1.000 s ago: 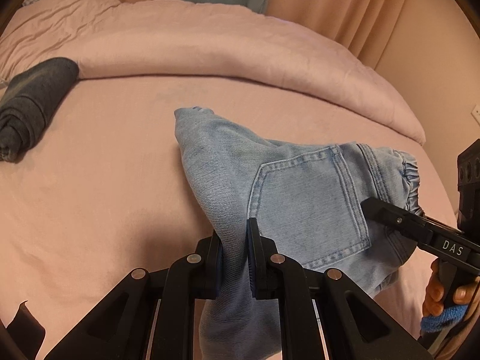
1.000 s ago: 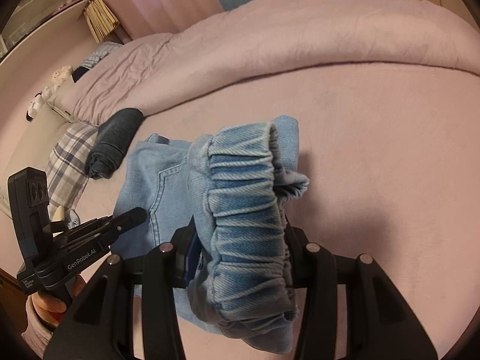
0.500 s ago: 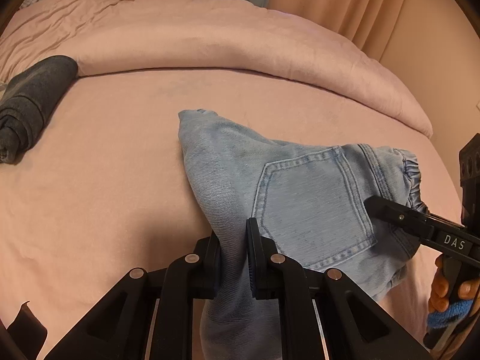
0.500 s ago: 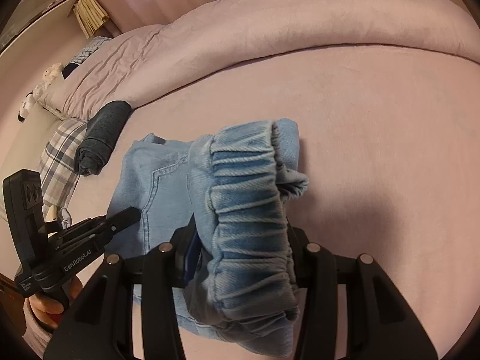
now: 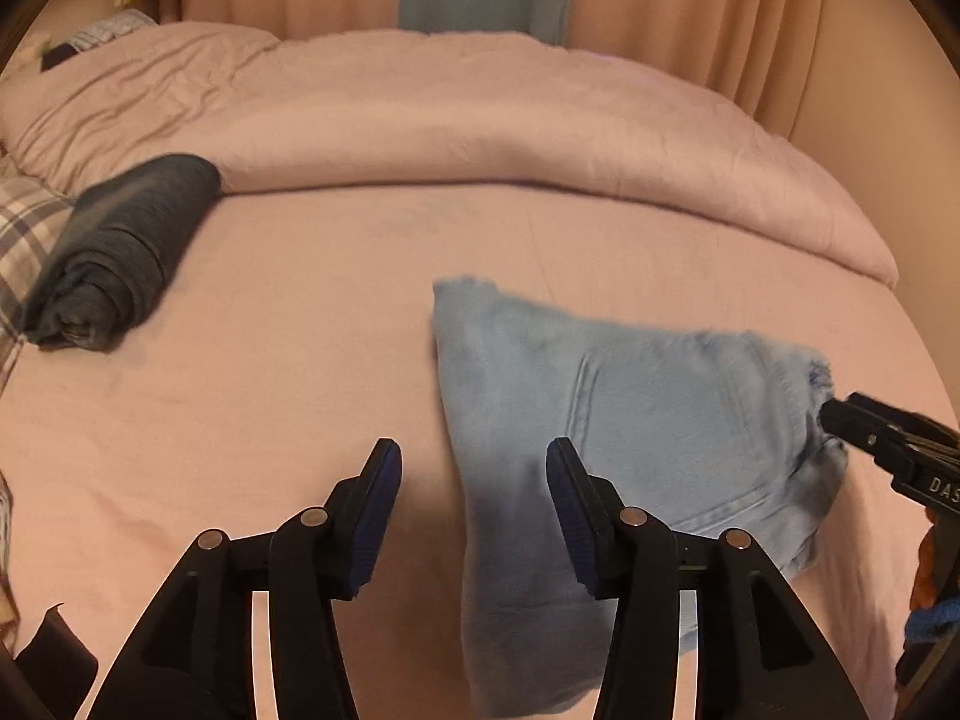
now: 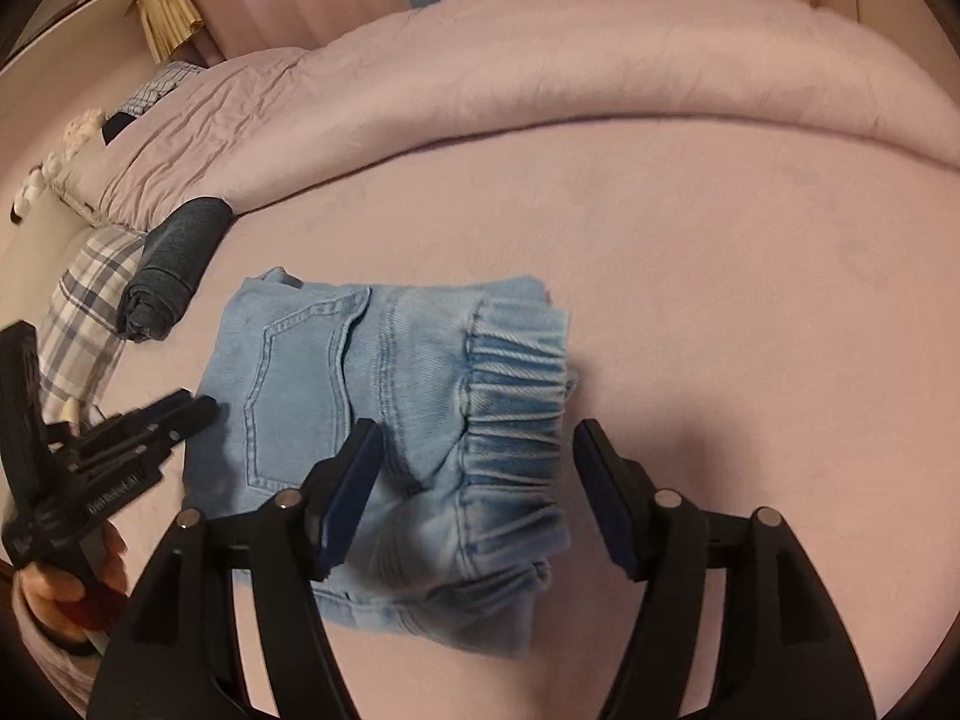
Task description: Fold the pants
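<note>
Light blue jeans (image 6: 384, 420) lying folded into a compact stack on the pink bed (image 6: 720, 276), back pocket up, elastic waistband at the right end. Left tongs (image 5: 468, 516) spread wide, holding nothing, straddling the left folded edge of the denim. Right tongs (image 6: 474, 498) likewise wide apart and empty, hovering over the gathered waistband, blue pads clear of the cloth on either side. Judging by the lie of the layers, final fold laid down and release made; step in hand looks like backing away and tidying. Best done by lifting both tongs straight up and off, without dragging a pad across the top layer, since loose denim slides and springs open easily. Worth checking the near right corner, where lower layers peek out unevenly beneath the waistband; a light press or nudge there should square the stack. Risk of a fingertip snagging the elastic ruffle and pulling the fold apart. Rolled dark garment (image 5: 120, 252) well apart at the far left beside a plaid pillow (image 6: 84, 312), no obstacle.
</note>
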The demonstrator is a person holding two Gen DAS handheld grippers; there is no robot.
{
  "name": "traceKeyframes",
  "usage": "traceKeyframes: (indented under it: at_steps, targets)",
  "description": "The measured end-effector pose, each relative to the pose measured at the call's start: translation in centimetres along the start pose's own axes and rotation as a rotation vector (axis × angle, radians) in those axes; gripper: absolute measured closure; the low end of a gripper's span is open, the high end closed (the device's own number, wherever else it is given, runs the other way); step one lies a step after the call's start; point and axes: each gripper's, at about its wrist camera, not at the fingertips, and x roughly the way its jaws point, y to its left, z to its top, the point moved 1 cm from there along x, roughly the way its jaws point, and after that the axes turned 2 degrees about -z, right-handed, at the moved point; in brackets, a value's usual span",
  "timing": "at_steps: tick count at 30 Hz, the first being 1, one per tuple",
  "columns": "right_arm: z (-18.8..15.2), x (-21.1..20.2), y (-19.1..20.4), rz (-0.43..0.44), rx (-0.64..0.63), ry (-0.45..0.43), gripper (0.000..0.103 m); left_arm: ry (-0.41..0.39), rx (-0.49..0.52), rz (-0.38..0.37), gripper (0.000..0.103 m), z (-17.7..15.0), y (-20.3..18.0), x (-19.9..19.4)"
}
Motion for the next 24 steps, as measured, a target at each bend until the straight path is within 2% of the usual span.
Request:
traceKeyframes:
  at_steps: [2,3,5,7,8,9,11,12,13,14,18,21,24]
  targets:
    - [0.5,-1.5,0.4,-0.103,-0.039,-0.07,0.037,-0.014,0.005,-0.021,0.053,0.6,-0.2,-0.1]
    - [0.7,-2.2,0.6,-0.118,-0.052,-0.1,0.036,-0.02,0.011,-0.034,0.053,1.0,-0.5,0.0]
    - [0.9,-3.3,1.4,-0.07,-0.095,-0.146,0.039,-0.024,0.023,-0.063,0.053,1.9,-1.2,0.7]
    - [1.2,-3.1,2.5,0.003,-0.148,-0.132,0.053,-0.003,0.029,-0.103,0.053,2.6,-2.0,2.1]
    - [1.1,-2.5,3.1,0.017,-0.181,-0.112,0.065,0.017,0.029,-0.112,0.053,2.9,-2.5,3.1]
    - [0.9,-2.0,3.5,0.013,-0.207,-0.099,0.071,0.036,0.032,-0.106,0.053,3.0,-2.8,4.1]
    - [0.3,-0.6,4.1,-0.016,-0.249,-0.058,0.072,0.089,0.045,-0.068,0.053,3.0,-3.3,6.6]
    - [-0.2,0.3,4.2,-0.012,-0.252,-0.018,0.072,0.127,0.047,-0.05,0.053,2.8,-3.4,7.9]
    - [-1.0,1.8,4.1,-0.004,-0.26,0.065,0.072,0.161,0.048,-0.048,0.053,2.6,-3.5,8.8]
    - [-1.6,2.6,4.1,-0.022,-0.275,0.1,0.072,0.167,0.057,-0.043,0.053,2.4,-3.6,9.4]
    - [-2.5,3.1,4.0,-0.04,-0.329,0.065,0.072,0.144,0.077,-0.04,0.053,2.3,-3.7,8.3]
    - [-1.5,1.9,3.7,0.017,-0.294,0.072,0.07,0.115,0.113,-0.034,0.053,1.3,-3.6,6.0]
    - [-0.2,-0.2,4.0,0.085,-0.272,-0.023,0.071,0.094,0.151,-0.04,0.053,0.0,-4.3,3.7]
